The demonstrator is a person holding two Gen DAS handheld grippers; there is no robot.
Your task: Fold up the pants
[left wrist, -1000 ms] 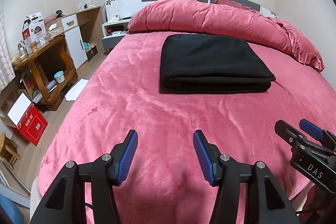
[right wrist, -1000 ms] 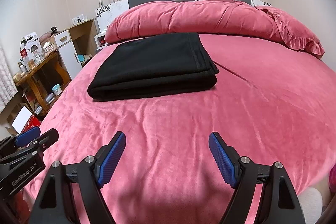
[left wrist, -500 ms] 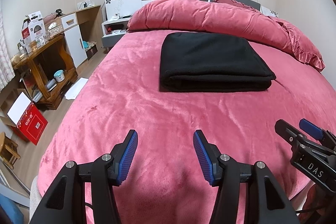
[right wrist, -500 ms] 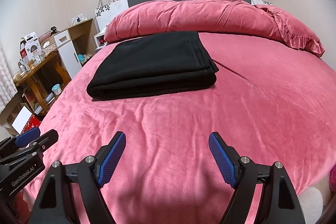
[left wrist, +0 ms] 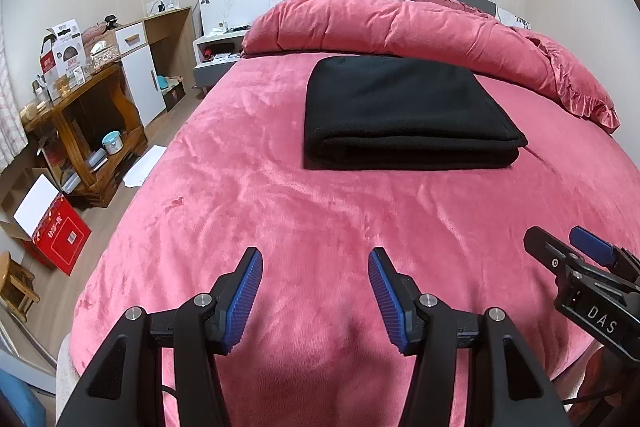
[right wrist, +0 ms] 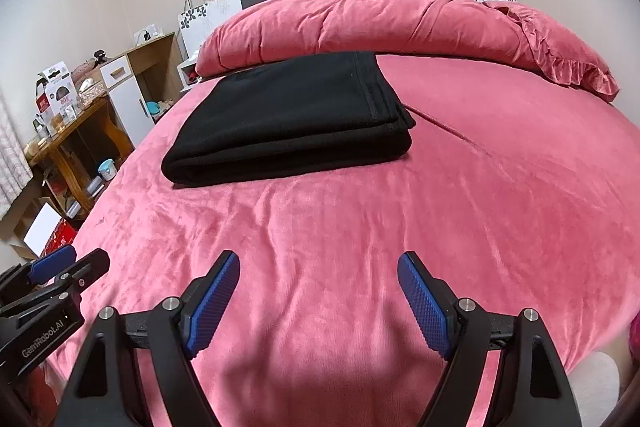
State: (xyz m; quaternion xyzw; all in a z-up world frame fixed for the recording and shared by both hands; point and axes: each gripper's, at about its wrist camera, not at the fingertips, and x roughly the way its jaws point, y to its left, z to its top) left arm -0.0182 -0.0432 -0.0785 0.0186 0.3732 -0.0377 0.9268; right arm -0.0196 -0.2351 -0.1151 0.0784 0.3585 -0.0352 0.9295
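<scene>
Pants point(left wrist: 408, 111), black, folded into a thick flat rectangle, lie at 12 o'clock in the left wrist view on the pink bedspread point(left wrist: 312, 211), just in front of the rolled pink quilt point(left wrist: 400, 23). Left gripper point(left wrist: 315, 293) at 6 o'clock hovers over bare bedspread, fingers spread wide, holding nothing, well apart from the pants. Right gripper point(left wrist: 576, 251) enters at 4 o'clock. Wooden shelf point(left wrist: 76, 115) and red box point(left wrist: 60, 235) stand at 9 o'clock.

Right wrist view: pants point(right wrist: 292, 115) at 11 o'clock, folded edge toward the camera. Right gripper point(right wrist: 319, 301) at 6 o'clock, fingers wide apart and empty, above the bedspread point(right wrist: 460, 195). Left gripper point(right wrist: 68, 263) shows at 8 o'clock.
</scene>
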